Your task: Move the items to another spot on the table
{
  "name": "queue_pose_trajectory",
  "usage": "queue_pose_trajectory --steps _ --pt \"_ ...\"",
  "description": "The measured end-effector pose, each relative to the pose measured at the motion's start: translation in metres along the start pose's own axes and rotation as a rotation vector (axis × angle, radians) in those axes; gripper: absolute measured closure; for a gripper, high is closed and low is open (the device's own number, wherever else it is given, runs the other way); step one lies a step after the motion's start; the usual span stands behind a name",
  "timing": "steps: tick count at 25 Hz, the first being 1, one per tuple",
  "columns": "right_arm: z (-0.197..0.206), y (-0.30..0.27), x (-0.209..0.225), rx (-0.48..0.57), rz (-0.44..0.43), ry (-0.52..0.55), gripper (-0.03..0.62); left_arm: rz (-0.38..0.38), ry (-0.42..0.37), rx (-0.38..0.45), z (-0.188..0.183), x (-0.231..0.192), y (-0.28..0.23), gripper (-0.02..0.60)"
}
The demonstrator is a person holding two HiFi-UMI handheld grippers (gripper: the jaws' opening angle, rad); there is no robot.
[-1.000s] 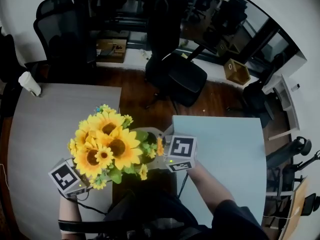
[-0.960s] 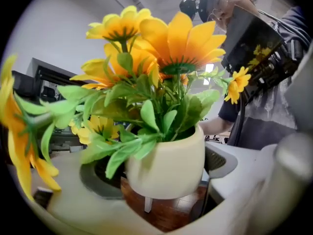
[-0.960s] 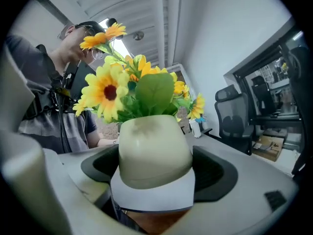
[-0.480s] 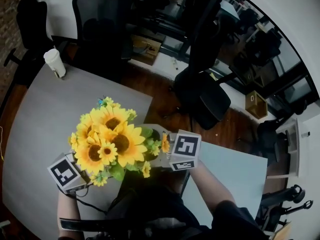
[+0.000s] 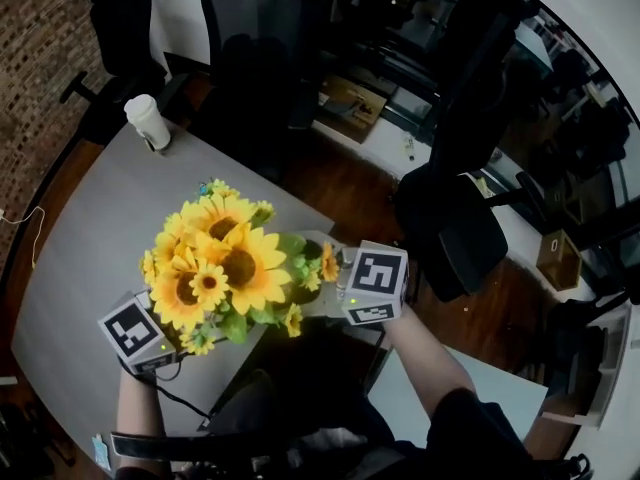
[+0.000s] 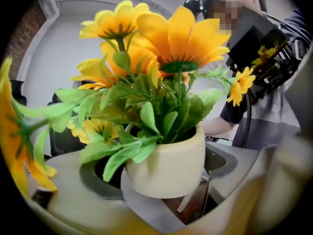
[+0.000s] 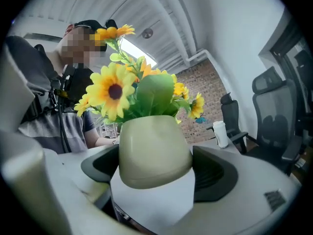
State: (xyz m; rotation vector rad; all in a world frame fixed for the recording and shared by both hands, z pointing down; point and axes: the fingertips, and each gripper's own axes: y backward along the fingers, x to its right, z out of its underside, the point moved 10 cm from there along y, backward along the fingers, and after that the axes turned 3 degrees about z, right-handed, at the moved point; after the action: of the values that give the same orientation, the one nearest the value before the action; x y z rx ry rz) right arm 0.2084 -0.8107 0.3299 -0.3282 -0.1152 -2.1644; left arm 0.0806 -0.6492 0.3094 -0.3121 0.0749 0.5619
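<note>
1. Between the jaws of both tools at once sits one cream pot [image 6: 168, 166] full of sunflowers [image 5: 225, 268] and green leaves. It's the only task item I can spot.
2. Left tool [image 6: 157, 177]: the jaws are closed onto the pot with a dark pad on each side. One pad is half buried under leaves, and the other meets the pot wall up near the rim.
3. Right tool [image 7: 159, 171]: same deal. The jaws are clamped on the pot and both dark pads press against its rounded sides. The pot stands upright, dead centre ahead of this tool.
4. In the head view the blooms spread out over both tools and hide the jaws completely. Only the left marker cube [image 5: 133, 333] and the right marker cube [image 5: 377, 283] poke out, one on each side of the bunch, so the tools come at the pot from different sides.
5. Right under the jaws of each tool there's the pale grey bench [image 5: 90, 238]. In the left gripper view the bench edge and some wooden floor [image 5: 340, 183] show just past the pot. I can't tell if the pot's base rests on the bench or hangs just above it.
6. Well ahead of both tools, at the far corner of the bench, a white lidded paper cup [image 5: 148, 123] stands upright, well apart from the pot. The right gripper view shows it out beyond one jaw.
7. Further out past that are black office chairs [image 5: 255, 28] and a brick wall [image 5: 50, 58].
</note>
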Motion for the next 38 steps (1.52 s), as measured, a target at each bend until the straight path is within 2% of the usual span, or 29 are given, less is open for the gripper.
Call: queue_pose_trajectory --steps 3,8,14,18,23,28,33,38 --pt "-0.006 0.023 0.016 0.012 -0.035 0.001 0.121 -0.032 -0.004 -0.021 -0.014 0.001 -0.025 0.084" --pt "-0.008 0.031 0.027 0.023 -0.071 0.024 0.121 -0.072 -0.030 -0.038 -0.020 0.002 -0.037 0.084" --pt "-0.013 0.046 0.042 0.030 -0.141 0.079 0.123 -0.162 -0.060 -0.093 -0.030 0.008 -0.056 0.083" --pt "-0.010 0.048 0.052 0.047 -0.204 0.070 0.123 -0.216 -0.046 -0.116 -0.033 0.012 -0.063 0.083" --pt "-0.010 0.042 0.072 0.020 -0.271 0.059 0.123 -0.280 -0.016 -0.139 -0.034 0.005 -0.067 0.083" --pt "-0.013 0.021 0.084 -0.010 -0.313 0.074 0.123 -0.330 -0.006 -0.133 -0.027 -0.005 -0.055 0.083" --pt "-0.001 -0.010 0.077 -0.060 -0.314 0.092 0.123 -0.338 -0.018 -0.115 -0.002 -0.007 -0.030 0.083" --pt "-0.008 -0.058 0.091 -0.136 -0.302 0.100 0.123 -0.335 -0.007 -0.061 0.012 -0.041 0.007 0.083"
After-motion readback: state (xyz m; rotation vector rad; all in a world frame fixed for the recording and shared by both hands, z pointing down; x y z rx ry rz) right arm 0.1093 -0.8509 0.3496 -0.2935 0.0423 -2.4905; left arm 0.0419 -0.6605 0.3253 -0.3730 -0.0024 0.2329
